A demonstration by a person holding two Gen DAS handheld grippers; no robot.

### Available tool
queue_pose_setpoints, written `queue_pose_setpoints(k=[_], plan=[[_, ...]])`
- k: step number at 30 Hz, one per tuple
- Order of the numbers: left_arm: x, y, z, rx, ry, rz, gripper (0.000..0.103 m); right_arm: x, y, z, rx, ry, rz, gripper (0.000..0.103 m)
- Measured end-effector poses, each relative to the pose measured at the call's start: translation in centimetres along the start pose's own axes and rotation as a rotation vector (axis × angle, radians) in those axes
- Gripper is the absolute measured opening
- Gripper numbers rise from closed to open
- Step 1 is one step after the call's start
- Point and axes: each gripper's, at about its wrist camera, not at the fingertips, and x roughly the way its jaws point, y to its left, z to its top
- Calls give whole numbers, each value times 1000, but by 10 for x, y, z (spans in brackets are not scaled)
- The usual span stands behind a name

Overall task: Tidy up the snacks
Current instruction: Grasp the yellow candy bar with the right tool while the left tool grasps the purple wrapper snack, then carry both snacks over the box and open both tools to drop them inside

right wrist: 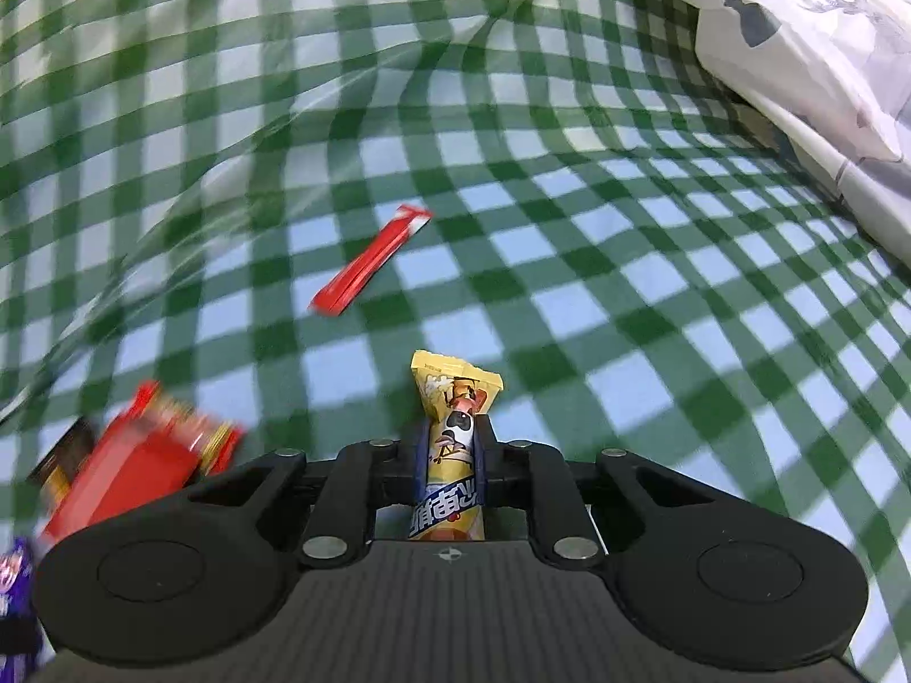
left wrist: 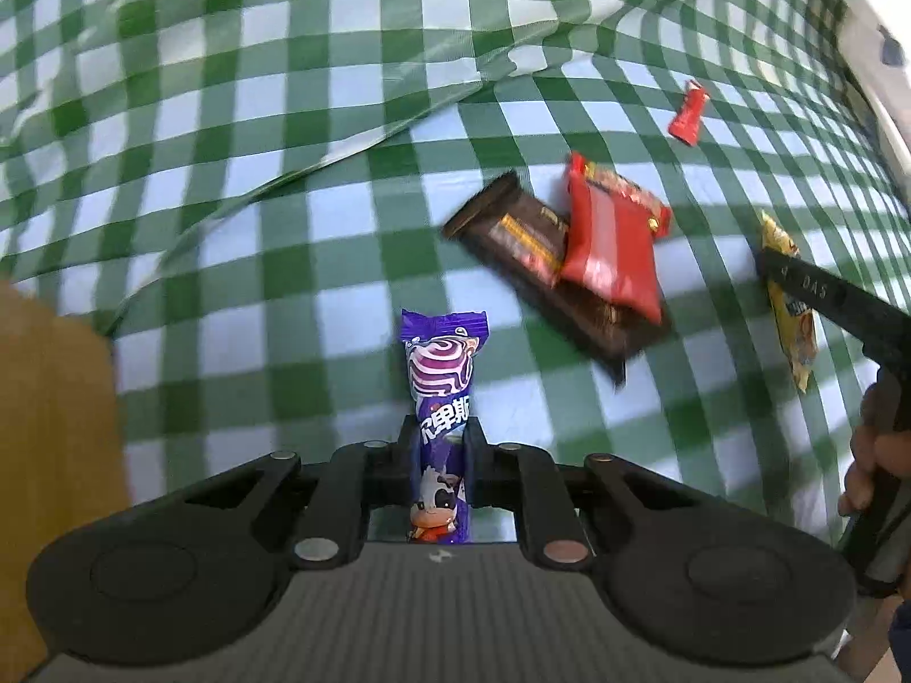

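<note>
My left gripper (left wrist: 441, 430) is shut on a purple candy packet (left wrist: 443, 375) that sticks out forward between the fingers, above the green checked cloth (left wrist: 284, 296). My right gripper (right wrist: 452, 435) is shut on a yellow candy packet (right wrist: 452, 398); that packet also shows at the right edge of the left wrist view (left wrist: 794, 307) with the right gripper's finger across it. A red packet (left wrist: 612, 245) lies on a dark brown bar (left wrist: 529, 250) to the right of the left gripper; both show at the lower left of the right wrist view (right wrist: 131, 467). A thin red stick packet (right wrist: 370, 259) lies further out.
A tan box or board edge (left wrist: 51, 427) stands at the left. A white printed cloth (right wrist: 808, 57) lies at the far right. The checked cloth is folded up in a ridge (left wrist: 319, 131) at the back. A hand (left wrist: 871, 455) holds the right gripper.
</note>
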Motion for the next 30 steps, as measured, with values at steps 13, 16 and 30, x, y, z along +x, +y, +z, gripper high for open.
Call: queue_pose_setpoints(k=[13,16,30], plan=[[-148,23,-104,31,-122,-104,15,-176,17,-73,171,-51,138,15],[-183,31,-126,31,-163,-112,15,-220,31,-84,169,-83,180,15],[-315,122,-241,-75,-306,-5,15,-400,108,-141,-16,-107,445,15]])
